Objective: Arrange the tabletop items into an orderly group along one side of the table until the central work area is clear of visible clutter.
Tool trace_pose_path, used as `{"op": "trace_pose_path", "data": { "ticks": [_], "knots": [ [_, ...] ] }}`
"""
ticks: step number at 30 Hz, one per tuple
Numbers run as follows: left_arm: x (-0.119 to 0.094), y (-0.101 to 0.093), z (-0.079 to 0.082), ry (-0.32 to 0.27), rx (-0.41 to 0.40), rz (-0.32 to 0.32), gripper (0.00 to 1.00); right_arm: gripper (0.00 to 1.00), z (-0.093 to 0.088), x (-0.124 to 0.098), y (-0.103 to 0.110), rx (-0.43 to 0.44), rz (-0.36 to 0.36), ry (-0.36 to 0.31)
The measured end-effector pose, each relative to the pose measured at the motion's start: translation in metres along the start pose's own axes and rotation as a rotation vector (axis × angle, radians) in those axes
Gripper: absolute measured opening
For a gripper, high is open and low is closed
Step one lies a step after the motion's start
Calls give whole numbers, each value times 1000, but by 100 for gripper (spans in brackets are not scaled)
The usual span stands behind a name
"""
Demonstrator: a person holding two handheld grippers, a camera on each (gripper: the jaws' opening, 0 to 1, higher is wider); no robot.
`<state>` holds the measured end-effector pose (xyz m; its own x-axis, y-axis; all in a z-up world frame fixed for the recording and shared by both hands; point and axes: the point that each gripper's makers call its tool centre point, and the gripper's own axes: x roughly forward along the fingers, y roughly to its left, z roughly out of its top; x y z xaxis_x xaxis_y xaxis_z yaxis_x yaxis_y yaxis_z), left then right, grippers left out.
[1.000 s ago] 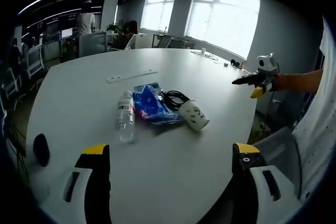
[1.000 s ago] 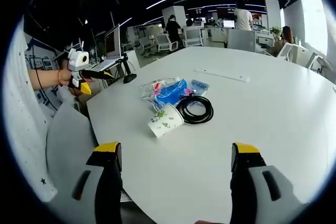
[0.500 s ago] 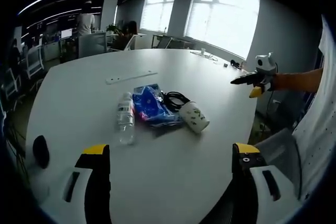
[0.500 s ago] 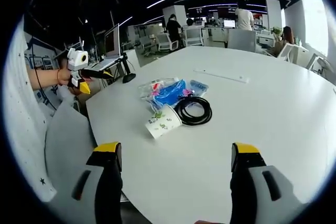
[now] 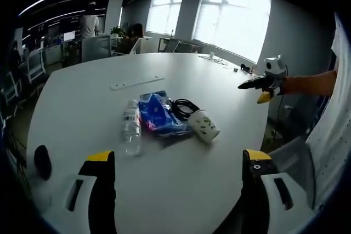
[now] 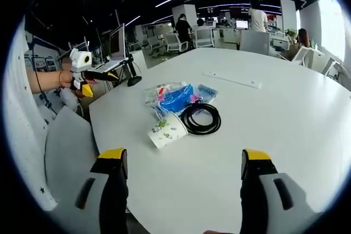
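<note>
A small heap lies mid-table on the white round table (image 5: 82, 102). It holds a clear water bottle (image 5: 131, 126) on its side, a blue packet (image 5: 156, 114), a black cable coil (image 5: 184, 106) and a tipped paper cup (image 5: 204, 125). From the other side I see the cup (image 6: 166, 131), cable coil (image 6: 201, 119) and blue packet (image 6: 177, 97). My left gripper (image 5: 178, 163) is open and empty, short of the heap. My right gripper (image 6: 184, 160) is open and empty too. Each is held over the table's edge: right gripper (image 5: 256, 84), left gripper (image 6: 97, 75).
A flat white strip (image 5: 137, 81) lies beyond the heap, also seen as the strip (image 6: 231, 80). A black mouse-like object (image 5: 42, 160) sits at the near left edge. A grey chair (image 6: 68, 146) stands by the table. People and desks fill the office behind.
Both views have shifted a little, so the heap sits slightly lower in frame. Nothing on the table has moved and both grippers stay open.
</note>
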<state>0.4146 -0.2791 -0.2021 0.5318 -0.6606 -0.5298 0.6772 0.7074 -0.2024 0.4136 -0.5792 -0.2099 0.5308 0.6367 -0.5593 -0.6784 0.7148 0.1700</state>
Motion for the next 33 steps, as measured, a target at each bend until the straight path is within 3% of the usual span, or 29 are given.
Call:
{"op": "trace_pose_path", "data": {
  "ticks": [33],
  "knots": [
    [12, 10, 7, -15, -21, -3, 98, 80, 27, 49, -26, -30, 29, 19]
  ]
}}
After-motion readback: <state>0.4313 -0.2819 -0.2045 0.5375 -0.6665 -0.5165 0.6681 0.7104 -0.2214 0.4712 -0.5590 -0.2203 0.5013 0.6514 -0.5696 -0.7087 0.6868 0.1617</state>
